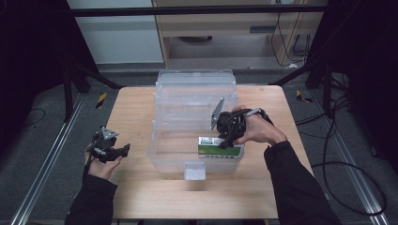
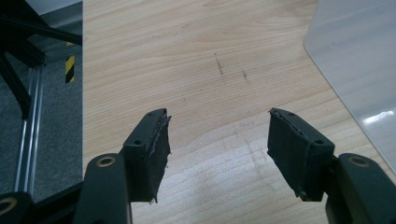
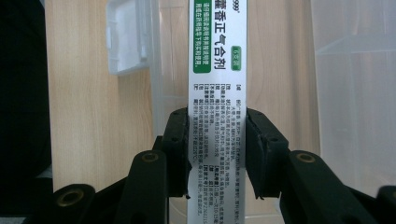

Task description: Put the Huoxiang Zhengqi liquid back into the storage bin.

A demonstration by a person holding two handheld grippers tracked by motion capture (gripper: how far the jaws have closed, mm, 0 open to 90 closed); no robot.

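Here, clear bin (image 1: 197,140), carton (image 1: 219,147) inside

Pale matt wood-grain table (image 1: 141,187), clear glossy plastic bin (image 1: 164,154), smooth printed carton (image 3: 217,93), frayed matt pads (image 2: 159,149)

High view: we look forward and down from above the person's side onto the wooden table (image 1: 141,187).
Left gripper view: we ride low along open jaws, close over bare tabletop.
Right gripper view: we sit very near the medicine box (image 3: 217,93).
Shared: the clear plastic bin (image 1: 162,157) appears in all three.
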